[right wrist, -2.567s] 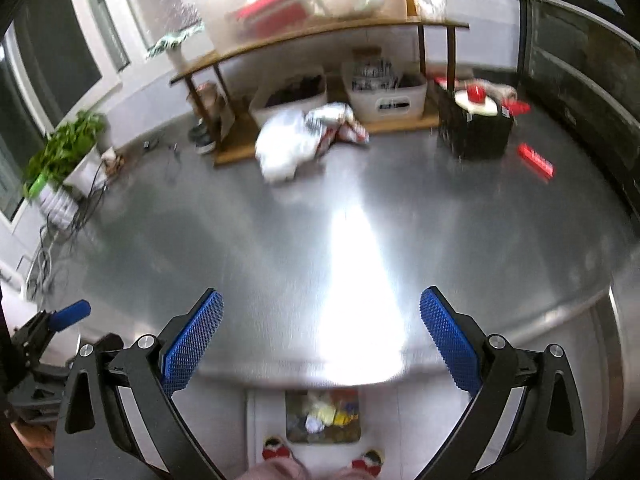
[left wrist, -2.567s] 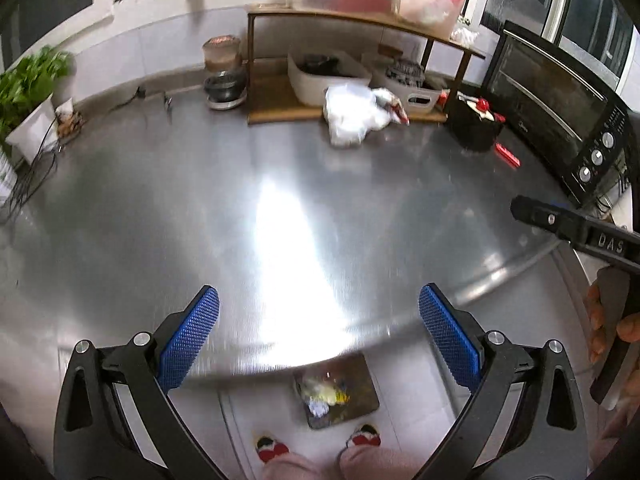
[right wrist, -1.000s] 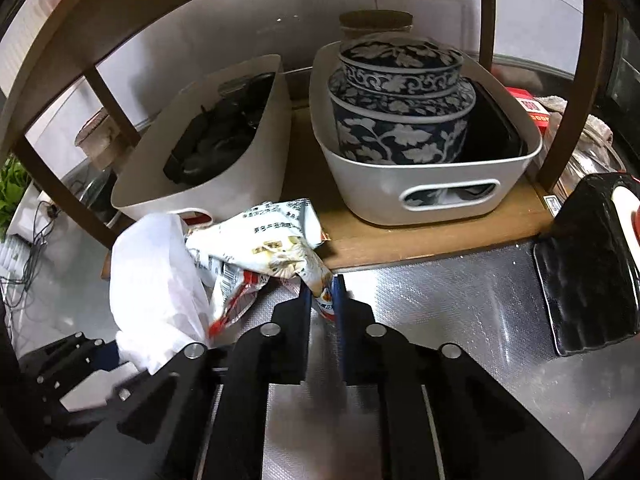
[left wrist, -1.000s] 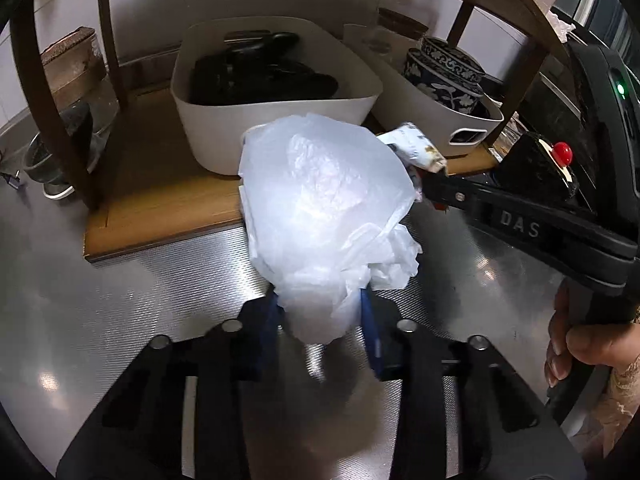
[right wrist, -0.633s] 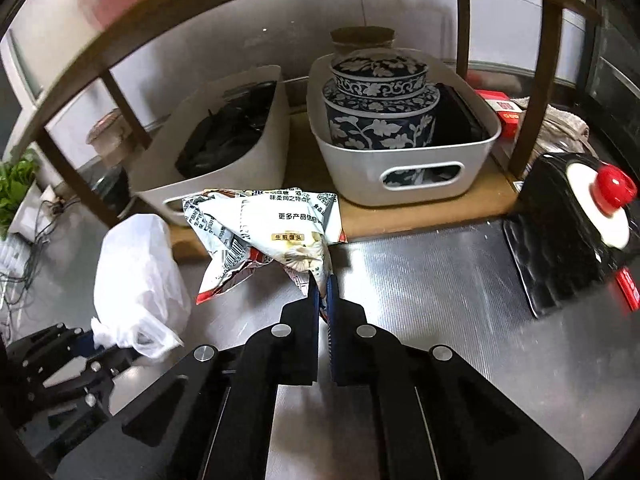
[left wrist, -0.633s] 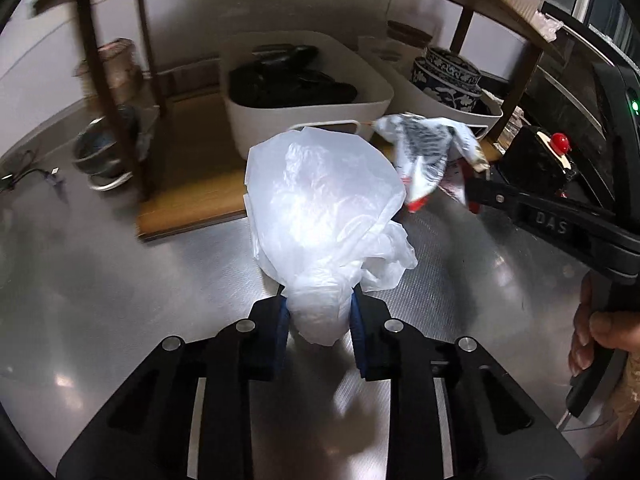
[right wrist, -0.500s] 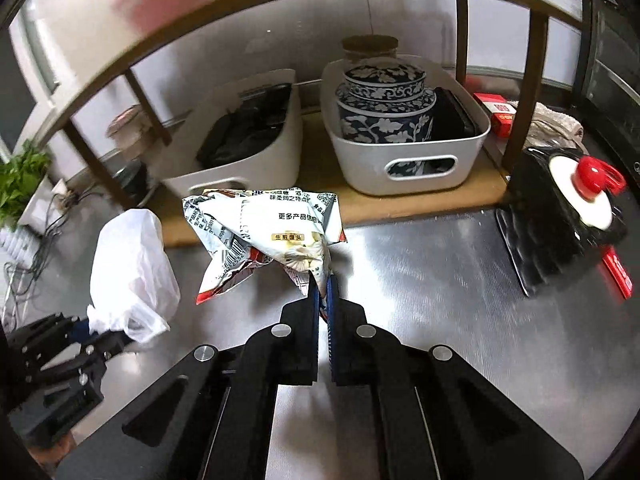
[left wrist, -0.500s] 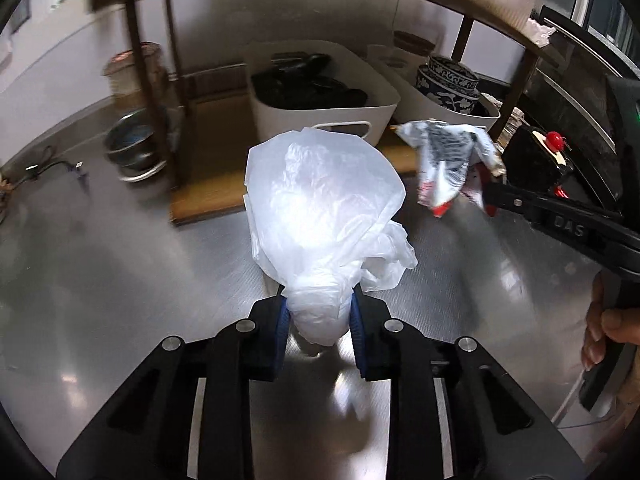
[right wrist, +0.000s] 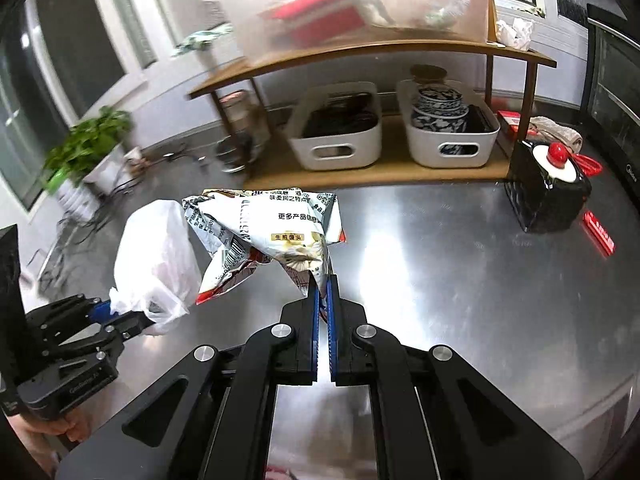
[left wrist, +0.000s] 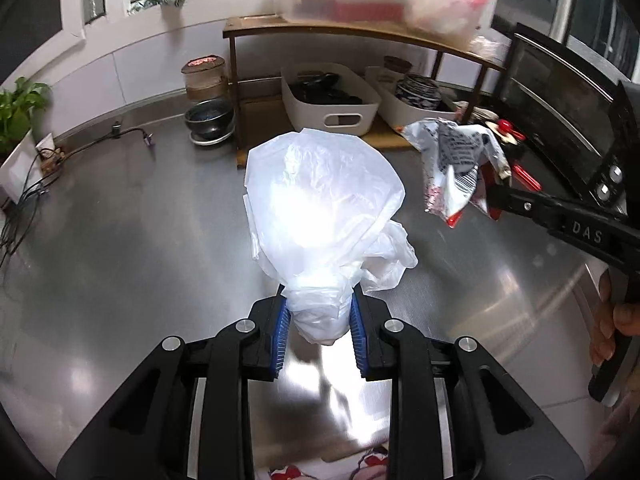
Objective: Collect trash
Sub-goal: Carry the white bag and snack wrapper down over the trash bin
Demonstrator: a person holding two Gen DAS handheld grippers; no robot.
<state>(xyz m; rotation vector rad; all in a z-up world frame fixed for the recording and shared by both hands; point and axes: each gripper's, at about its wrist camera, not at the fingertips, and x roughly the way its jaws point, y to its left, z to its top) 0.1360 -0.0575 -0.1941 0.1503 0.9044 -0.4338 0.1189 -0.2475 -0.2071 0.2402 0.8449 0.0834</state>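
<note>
Left fingers point(left wrist: 280, 330): clamped on the neck of a white plastic bag point(left wrist: 320, 216), held above the steel counter point(left wrist: 120, 240).
Right fingers point(right wrist: 314, 312): pressed together on a corner of a crumpled snack wrapper point(right wrist: 272, 236), also off the counter.
Wrapper print: Chinese text, barcode.
Right gripper point(left wrist: 490, 196) arm: "DAS".

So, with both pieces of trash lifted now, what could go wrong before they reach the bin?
1. The right hand-held gripper pinches the snack wrapper only by a thin corner, so it may slip out.
2. The white plastic bag bulges above the left hand-held gripper and hides much of its view; the two loads hang close and could brush together.
</note>
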